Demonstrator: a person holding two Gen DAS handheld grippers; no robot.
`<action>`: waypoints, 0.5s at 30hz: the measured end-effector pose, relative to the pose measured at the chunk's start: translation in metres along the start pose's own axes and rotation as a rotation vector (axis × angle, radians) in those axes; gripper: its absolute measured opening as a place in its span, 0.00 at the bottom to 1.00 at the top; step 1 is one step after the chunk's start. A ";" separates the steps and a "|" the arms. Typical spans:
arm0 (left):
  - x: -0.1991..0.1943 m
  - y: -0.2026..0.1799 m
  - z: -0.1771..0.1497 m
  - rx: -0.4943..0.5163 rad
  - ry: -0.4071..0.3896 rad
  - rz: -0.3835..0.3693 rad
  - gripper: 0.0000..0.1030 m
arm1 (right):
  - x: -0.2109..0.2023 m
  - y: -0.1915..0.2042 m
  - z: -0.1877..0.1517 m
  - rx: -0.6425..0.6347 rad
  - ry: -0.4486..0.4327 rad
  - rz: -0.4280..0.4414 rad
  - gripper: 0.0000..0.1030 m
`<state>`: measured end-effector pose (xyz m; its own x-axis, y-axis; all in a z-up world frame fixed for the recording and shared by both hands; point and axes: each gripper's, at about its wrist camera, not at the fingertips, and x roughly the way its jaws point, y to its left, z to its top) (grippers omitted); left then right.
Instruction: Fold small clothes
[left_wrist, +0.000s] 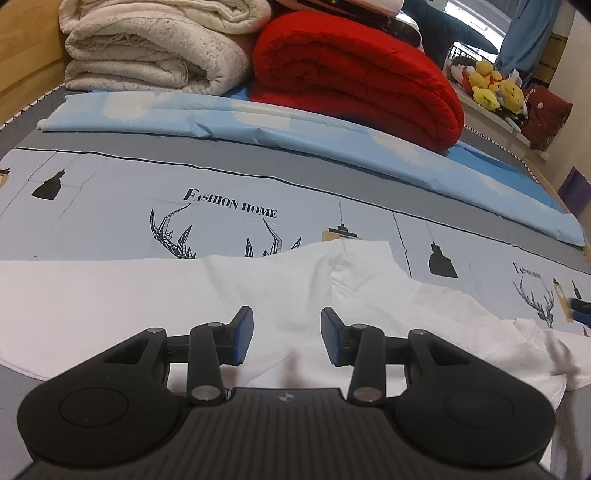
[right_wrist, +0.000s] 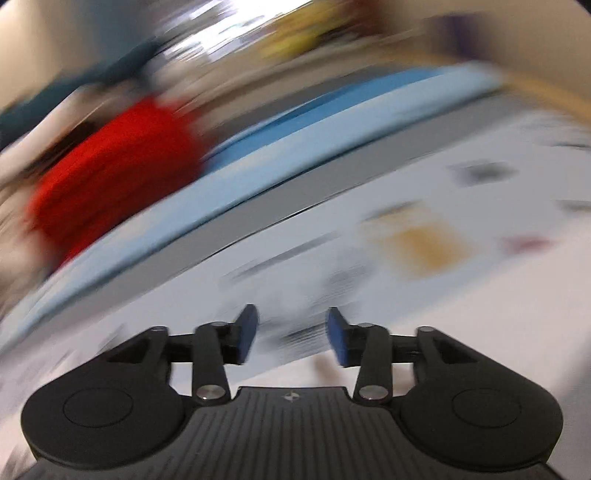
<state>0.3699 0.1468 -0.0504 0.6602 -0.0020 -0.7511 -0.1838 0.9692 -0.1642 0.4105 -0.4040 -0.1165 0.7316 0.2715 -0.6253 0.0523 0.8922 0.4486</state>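
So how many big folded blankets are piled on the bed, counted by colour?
Cream-white folded quilted blanket: 1
Bright red folded fleece blanket: 1
Light blue folded sheet lying under them: 1
Total: 3

Both wrist views low over the bed (left_wrist: 110, 206), angled down; shared red blanket (left_wrist: 354, 74).
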 end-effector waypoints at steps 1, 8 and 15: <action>0.000 0.001 0.001 -0.003 0.000 -0.002 0.44 | 0.014 0.025 -0.002 -0.061 0.044 0.057 0.46; -0.004 0.009 0.005 -0.018 -0.006 -0.013 0.44 | 0.105 0.107 -0.018 -0.216 0.362 0.117 0.53; -0.008 0.016 0.008 -0.032 -0.008 -0.028 0.44 | 0.097 0.132 -0.045 -0.479 0.487 0.119 0.51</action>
<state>0.3676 0.1645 -0.0420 0.6716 -0.0270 -0.7405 -0.1879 0.9605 -0.2055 0.4576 -0.2435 -0.1468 0.3197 0.4081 -0.8551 -0.3971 0.8771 0.2701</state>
